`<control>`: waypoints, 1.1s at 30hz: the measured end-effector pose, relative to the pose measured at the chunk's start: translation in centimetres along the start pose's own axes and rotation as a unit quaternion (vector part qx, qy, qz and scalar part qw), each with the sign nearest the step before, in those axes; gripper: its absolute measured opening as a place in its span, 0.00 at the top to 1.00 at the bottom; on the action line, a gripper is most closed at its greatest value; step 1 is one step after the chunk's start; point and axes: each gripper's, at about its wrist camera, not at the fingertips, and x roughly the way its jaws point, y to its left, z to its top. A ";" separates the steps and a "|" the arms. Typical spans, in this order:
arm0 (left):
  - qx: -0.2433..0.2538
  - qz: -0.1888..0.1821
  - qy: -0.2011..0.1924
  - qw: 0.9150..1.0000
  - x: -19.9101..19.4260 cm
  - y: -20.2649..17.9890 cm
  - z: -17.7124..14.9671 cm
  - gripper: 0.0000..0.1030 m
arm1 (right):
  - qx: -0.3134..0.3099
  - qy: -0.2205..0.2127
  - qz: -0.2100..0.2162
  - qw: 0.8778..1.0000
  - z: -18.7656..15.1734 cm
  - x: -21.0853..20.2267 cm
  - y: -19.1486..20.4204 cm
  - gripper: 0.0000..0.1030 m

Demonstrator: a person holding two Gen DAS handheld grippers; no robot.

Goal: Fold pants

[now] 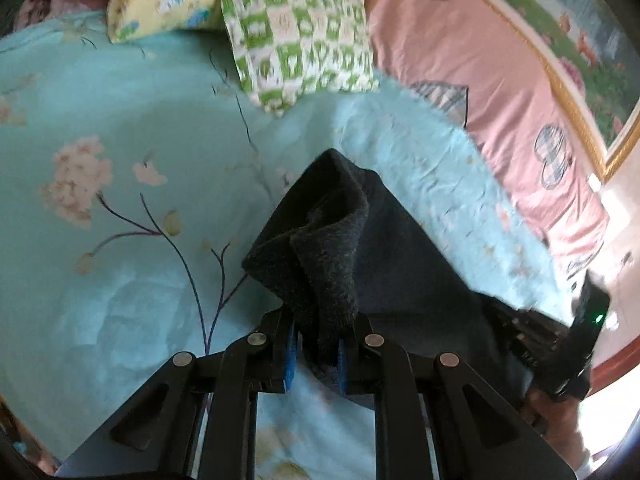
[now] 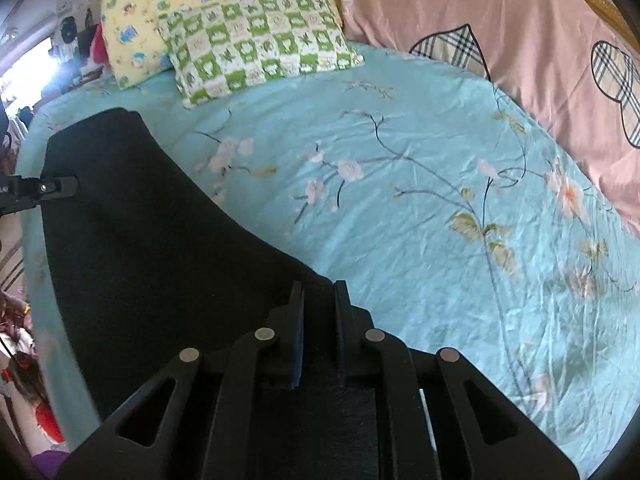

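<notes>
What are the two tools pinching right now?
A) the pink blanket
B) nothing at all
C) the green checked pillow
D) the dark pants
D: the left tool is shut on a bunched corner of the dark pants, and the right tool is shut on another edge of the same pants, while the green checked pillow lies untouched far up the bed.
</notes>
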 end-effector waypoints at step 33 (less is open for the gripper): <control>0.090 -0.029 0.003 0.995 -4.7 -10.4 -4.0 0.53 | 0.208 -0.052 0.029 0.976 -9.8 -14.1 -3.9 0.66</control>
